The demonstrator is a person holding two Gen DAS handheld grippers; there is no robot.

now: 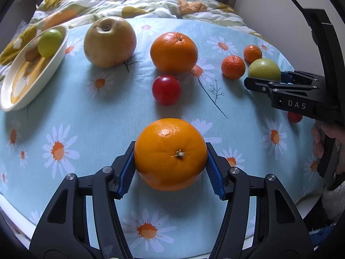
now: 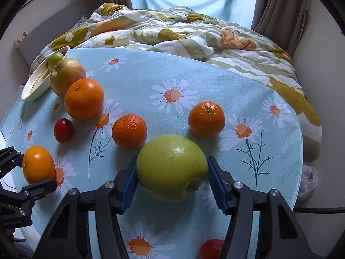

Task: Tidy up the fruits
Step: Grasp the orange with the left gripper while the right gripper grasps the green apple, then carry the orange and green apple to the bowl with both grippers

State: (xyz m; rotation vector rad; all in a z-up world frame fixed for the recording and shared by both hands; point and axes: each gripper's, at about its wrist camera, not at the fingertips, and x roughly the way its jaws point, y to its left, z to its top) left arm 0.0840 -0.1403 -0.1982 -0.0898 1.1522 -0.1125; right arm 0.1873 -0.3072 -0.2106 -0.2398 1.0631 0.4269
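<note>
My left gripper (image 1: 170, 157) is shut on a large orange (image 1: 170, 153); its blue pads touch both sides. It also shows in the right wrist view (image 2: 37, 167). My right gripper (image 2: 172, 168) is shut on a green apple (image 2: 171, 166), which shows at the right of the left wrist view (image 1: 264, 70). On the daisy tablecloth (image 1: 86, 116) lie a brown pear-like fruit (image 1: 110, 42), another orange (image 1: 173, 51), a red plum (image 1: 166, 89) and two mandarins (image 1: 232, 67) (image 1: 252, 53). A cream oval dish (image 1: 8, 99) at the far left holds a lime (image 1: 50, 42) and a kiwi (image 1: 31, 52).
A second small red fruit (image 2: 211, 249) lies near the front edge under my right gripper. A rumpled flowered quilt (image 2: 183, 34) lies behind the table. A white crumpled bag (image 2: 308, 181) sits off the table's right edge. A person's hand (image 1: 327, 144) holds the right gripper.
</note>
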